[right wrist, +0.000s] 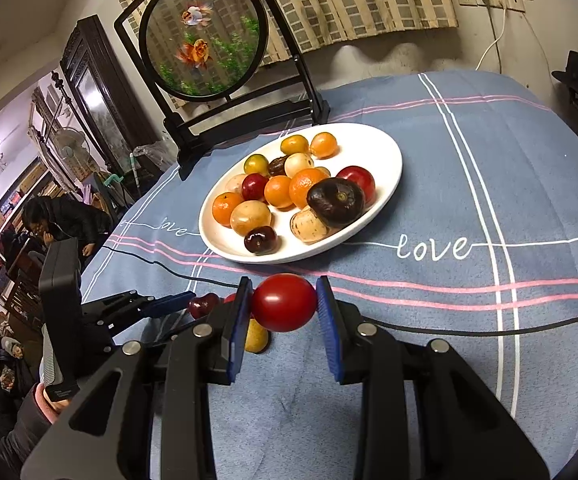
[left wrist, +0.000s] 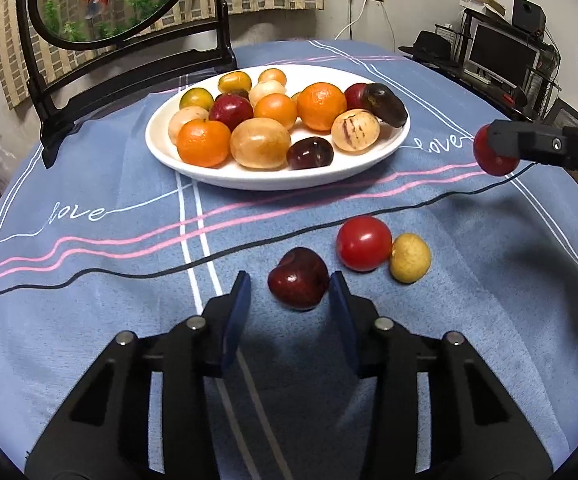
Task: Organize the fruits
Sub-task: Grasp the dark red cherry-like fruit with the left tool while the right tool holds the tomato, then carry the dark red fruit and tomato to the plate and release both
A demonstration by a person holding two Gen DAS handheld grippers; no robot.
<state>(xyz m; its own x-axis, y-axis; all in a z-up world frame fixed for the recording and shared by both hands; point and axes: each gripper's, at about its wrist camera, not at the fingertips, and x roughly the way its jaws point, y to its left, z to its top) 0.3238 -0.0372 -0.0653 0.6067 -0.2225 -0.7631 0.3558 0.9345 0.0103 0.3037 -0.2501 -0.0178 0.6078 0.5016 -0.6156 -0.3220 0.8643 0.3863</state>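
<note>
On the blue tablecloth (left wrist: 89, 280) w/ pink, white & black stripes and "love" script, a white oval plate (left wrist: 177, 160) sits toward the far side, piled w/ fruit: oranges, dark plums, pale yellow fruits, red ones, 1 striped cream fruit (left wrist: 355, 131) near its right rim. Nearer the camera, 3 loose fruits lie on the cloth: a dark red plum (left wrist: 299, 278), a red tomato-like fruit (left wrist: 363, 243) & a small yellow fruit (left wrist: 409, 258); the last 2 touch each other, the plum is just beside them, apart. Left gripper (left wrist: 289, 292) is low over the cloth, jaws spread wide, blue pads either side of the dark red plum; the right pad is at the plum's edge, the left pad clearly off it, so nothing is gripped. Right gripper (right wrist: 283, 304) is clamped on a red round fruit (right wrist: 284, 307), both blue pads pressed to its sides, held up off the cloth in front of the plate & short of its near rim; left wrist view shows same fruit (left wrist: 493, 152) aloft at right, level w/ the plate. Behind the plate stands a round glass goldfish screen (right wrist: 201, 36) in a black frame. A seated person (right wrist: 61, 220) is far left in the right wrist view.
</note>
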